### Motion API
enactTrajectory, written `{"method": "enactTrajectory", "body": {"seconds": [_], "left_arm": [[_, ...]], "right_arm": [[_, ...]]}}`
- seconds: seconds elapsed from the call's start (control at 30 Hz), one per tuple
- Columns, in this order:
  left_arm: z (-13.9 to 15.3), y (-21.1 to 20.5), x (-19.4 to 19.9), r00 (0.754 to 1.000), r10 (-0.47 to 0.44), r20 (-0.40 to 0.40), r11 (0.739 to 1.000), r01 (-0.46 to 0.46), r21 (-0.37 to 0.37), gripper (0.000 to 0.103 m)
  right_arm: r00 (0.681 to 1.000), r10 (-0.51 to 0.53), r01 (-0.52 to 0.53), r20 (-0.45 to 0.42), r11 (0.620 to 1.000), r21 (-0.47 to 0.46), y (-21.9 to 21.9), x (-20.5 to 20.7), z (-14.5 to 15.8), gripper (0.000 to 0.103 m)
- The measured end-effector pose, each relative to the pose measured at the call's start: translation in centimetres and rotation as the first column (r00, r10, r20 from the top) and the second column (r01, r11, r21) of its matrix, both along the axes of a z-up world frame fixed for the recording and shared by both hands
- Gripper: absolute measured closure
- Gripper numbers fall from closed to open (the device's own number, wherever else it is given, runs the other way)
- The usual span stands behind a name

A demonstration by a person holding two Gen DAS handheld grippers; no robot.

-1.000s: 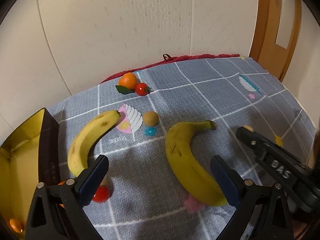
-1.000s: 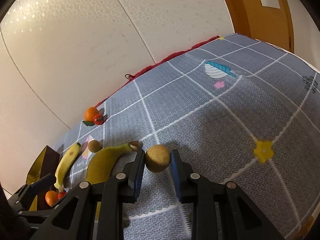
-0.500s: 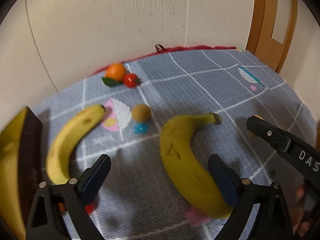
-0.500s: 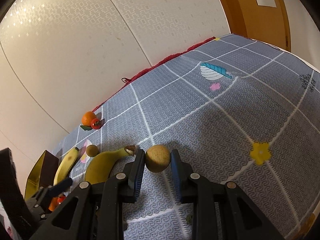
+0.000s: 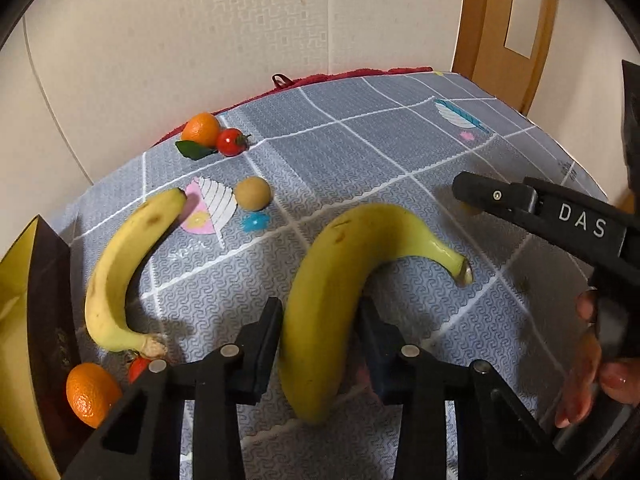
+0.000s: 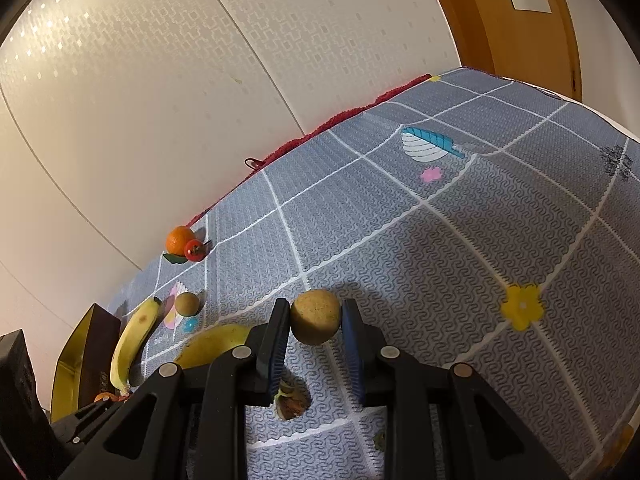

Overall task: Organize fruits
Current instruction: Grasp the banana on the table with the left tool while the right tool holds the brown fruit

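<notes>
Clamping down on the nearer banana (image 5: pixel 332 300), the left gripper (image 5: pixel 320 320) has just pulled its jaws in, and both blue pads sit tight against the fruit's thick middle. Its stem end curls off to the right and its blunt end pokes down between the black arms, all of it over the grey grid-pattern mat (image 5: pixel 360 152).

Over on the right, the right gripper (image 6: pixel 316 328) is squeezed narrow around a small round tan fruit (image 6: pixel 315 322), pinched between its two pads just above the mat. From the left camera you can see that tool's black finger (image 5: pixel 492 196) and the person's hand (image 5: pixel 592 364) wrapped round its handle.

Other stuff lying about:
- a second banana (image 5: pixel 120 272) to the left, resting on the mat, its stem end near the gold-lined box (image 5: pixel 28 280)
- an orange (image 5: pixel 90 394) and something small and red next to it, right by that box; can't tell if they touch it
- another orange (image 5: pixel 200 130) with a green leaf and a cherry tomato (image 5: pixel 231 142) touching it, way back near the wall
- a second little tan fruit (image 5: pixel 252 193) beside the printed leaf on the mat
</notes>
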State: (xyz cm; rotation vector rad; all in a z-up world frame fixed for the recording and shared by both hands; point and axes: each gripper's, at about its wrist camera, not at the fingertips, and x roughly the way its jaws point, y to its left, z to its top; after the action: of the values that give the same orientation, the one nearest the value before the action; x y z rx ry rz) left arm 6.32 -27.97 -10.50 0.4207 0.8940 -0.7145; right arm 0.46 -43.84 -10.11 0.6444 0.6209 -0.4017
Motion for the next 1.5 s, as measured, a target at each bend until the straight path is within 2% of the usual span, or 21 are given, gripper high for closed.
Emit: {"method": "enactTrajectory", "body": {"seconds": [0.03, 0.07, 0.1, 0.23, 0.27, 0.4, 0.6, 1.07, 1.2, 1.33, 1.5], "left_arm": [[0.0, -0.4, 0.1, 1.000, -0.002, 0.005, 1.000, 0.002, 0.009, 0.058], [0.0, -0.6, 0.4, 1.000, -0.002, 0.007, 1.000, 0.002, 0.016, 0.045], [0.1, -0.9, 0.6, 1.000, 0.000, 0.011, 1.000, 0.000, 0.021, 0.037], [-0.1, -2.4, 1.6, 0.999, -0.020, 0.030, 0.999, 0.019, 0.034, 0.034], [-0.2, -2.6, 1.6, 0.999, -0.035, 0.030, 0.999, 0.034, 0.035, 0.035], [-0.1, -2.7, 1.1, 0.997, -0.077, 0.012, 0.997, 0.077, 0.002, 0.058], [0.0, -1.9, 0.0, 0.998, -0.062, 0.018, 0.998, 0.062, -0.004, 0.070], [0.6, 2.9, -1.4, 0.999, 0.031, -0.031, 0.997, -0.033, -0.072, 0.072], [0.5, 4.7, -2.2, 0.999, 0.043, -0.028, 0.997, -0.044, -0.059, 0.071], [0.6, 4.3, -2.3, 1.000, 0.025, -0.005, 0.999, -0.025, -0.027, 0.070], [0.0, 2.7, -1.5, 1.000, -0.018, -0.006, 1.000, 0.018, 0.013, 0.057]], "right_arm": [[1.000, 0.000, 0.000, 0.004, 1.000, 0.004, 0.0, 0.0, 0.0, 0.077], [1.000, 0.000, 0.000, 0.008, 1.000, 0.008, 0.0, -0.1, 0.0, 0.077], [1.000, 0.000, 0.000, 0.011, 1.000, 0.009, -0.1, -0.1, 0.0, 0.077], [1.000, -0.008, 0.008, 0.014, 1.000, 0.008, -0.2, -0.2, 0.1, 0.077], [1.000, -0.010, 0.010, 0.014, 1.000, 0.009, -0.2, -0.2, 0.1, 0.077], [1.000, -0.018, 0.018, 0.016, 1.000, 0.010, -0.3, -0.1, 0.1, 0.077], [1.000, -0.021, 0.021, 0.019, 1.000, 0.003, -0.1, -0.1, 0.3, 0.077], [0.999, -0.007, 0.008, 0.042, 1.000, -0.012, 0.0, -0.2, 0.4, 0.077], [0.999, 0.000, 0.001, 0.041, 1.000, -0.019, 0.1, -0.2, 0.5, 0.077], [0.999, 0.014, -0.013, 0.031, 0.999, -0.030, 0.2, 0.1, 0.5, 0.077], [0.999, 0.024, -0.023, 0.028, 0.999, -0.044, 0.4, 0.1, 0.5, 0.077]]}}
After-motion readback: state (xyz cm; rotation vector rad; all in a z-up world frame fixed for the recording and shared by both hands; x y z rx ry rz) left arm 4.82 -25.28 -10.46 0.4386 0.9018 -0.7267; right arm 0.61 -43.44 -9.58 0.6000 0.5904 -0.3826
